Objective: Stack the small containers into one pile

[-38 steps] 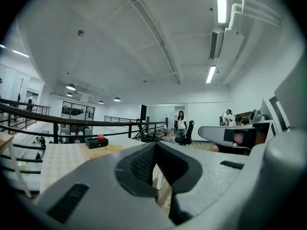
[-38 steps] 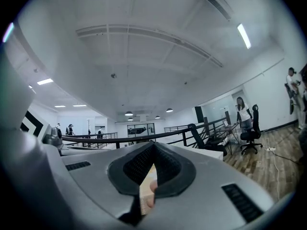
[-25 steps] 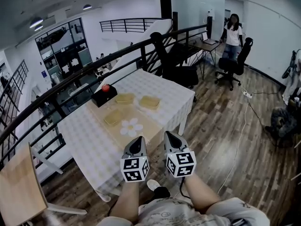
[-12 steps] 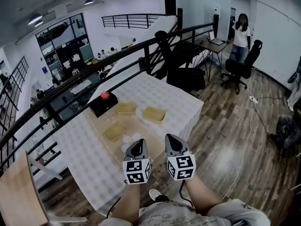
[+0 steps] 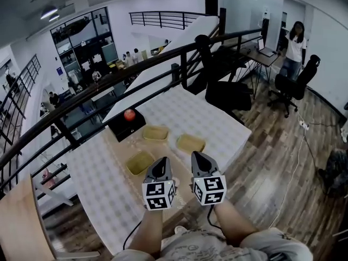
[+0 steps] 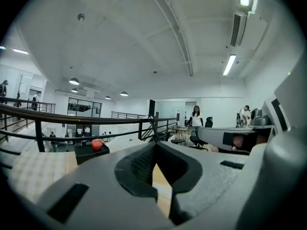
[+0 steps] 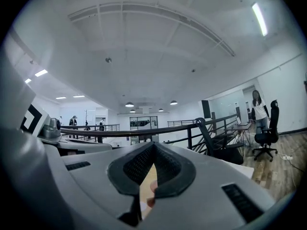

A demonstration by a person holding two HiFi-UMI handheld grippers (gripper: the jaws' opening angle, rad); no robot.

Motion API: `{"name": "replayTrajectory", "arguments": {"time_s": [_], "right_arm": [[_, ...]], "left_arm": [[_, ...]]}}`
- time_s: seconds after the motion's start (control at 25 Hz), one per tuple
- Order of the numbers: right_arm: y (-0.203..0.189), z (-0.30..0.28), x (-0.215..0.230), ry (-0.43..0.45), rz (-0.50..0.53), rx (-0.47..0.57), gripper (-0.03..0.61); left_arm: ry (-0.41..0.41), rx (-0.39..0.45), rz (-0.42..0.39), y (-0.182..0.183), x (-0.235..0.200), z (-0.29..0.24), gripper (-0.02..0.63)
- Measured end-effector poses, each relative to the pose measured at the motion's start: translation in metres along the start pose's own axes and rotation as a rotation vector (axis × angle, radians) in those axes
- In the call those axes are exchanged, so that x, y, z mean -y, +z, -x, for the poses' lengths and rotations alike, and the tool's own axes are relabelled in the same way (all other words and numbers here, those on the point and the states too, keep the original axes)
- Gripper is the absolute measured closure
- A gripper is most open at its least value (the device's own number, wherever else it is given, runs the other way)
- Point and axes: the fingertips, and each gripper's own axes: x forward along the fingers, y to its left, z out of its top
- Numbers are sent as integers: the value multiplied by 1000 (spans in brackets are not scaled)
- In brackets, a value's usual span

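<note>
Unstacked and apart on the table [image 5: 98, 170], ahead of both grippers. Left container [image 5: 140, 162] just left of the left gripper [image 5: 161, 162] tips; right container [image 5: 190, 143] just beyond the right gripper [image 5: 197, 156] tips; far container [image 5: 155, 133] farther ahead, between the two. Both pairs of jaws pressed together at the tips, gripping nothing. Past the far container and to the left, a black box [image 5: 126, 126] topped by a red ball [image 5: 129, 114].

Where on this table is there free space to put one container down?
The checkered cloth is bare beyond the right container, and left of the near container, in front of the black box. Between those and the far container it is crowded.
</note>
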Motion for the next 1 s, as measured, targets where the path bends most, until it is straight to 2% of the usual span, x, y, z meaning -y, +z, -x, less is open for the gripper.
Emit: {"name": "replayTrajectory", "arguments": {"time_s": [0.28,0.56,0.76,1.0], "right_arm": [[-11,-45,-17,56,9,-30,584],[-25,-83,-45,156,-12,-67,584],[-43,-93,-25,230,-67,-95,584],[-51,-113,-2,305,-34,-109,584]], "left_arm": [[66,-19,29,-10,-45,-12,609],[188,-49,48,-26,-95,-2,609],[268,-67,39,-46,-90,-10,609],[363,-89,39,-58,-87,-25,609]]}}
